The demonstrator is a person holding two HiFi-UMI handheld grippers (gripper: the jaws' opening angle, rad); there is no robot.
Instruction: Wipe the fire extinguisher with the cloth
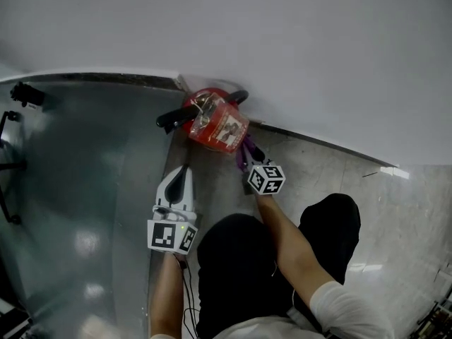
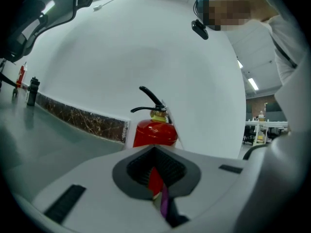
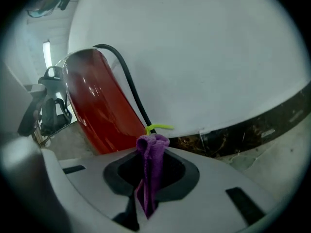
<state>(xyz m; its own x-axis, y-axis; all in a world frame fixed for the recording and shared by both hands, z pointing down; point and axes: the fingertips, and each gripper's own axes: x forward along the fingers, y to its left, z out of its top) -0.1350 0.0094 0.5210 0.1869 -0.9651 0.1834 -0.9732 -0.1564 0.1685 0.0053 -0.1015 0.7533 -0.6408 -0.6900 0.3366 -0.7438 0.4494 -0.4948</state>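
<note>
A red fire extinguisher (image 1: 210,121) with a black handle and a tag on top stands on the floor against the white wall. My left gripper (image 1: 183,170) sits just left of it, near its base, jaws shut with nothing in them. In the left gripper view the extinguisher (image 2: 154,132) rises straight ahead of the shut jaws. My right gripper (image 1: 248,158) is shut on a purple cloth (image 1: 246,148) close to the extinguisher's right side. The right gripper view shows the cloth (image 3: 151,161) bunched between the jaws, with the red body (image 3: 97,106) and black hose (image 3: 128,85) right behind it.
A dark marbled skirting (image 3: 252,130) runs along the wall's foot. Glossy grey floor (image 1: 85,182) lies to the left and pale tiles (image 1: 395,210) to the right. A black stand (image 1: 21,97) is at the far left. The person's dark-clad knees (image 1: 240,260) are below the grippers.
</note>
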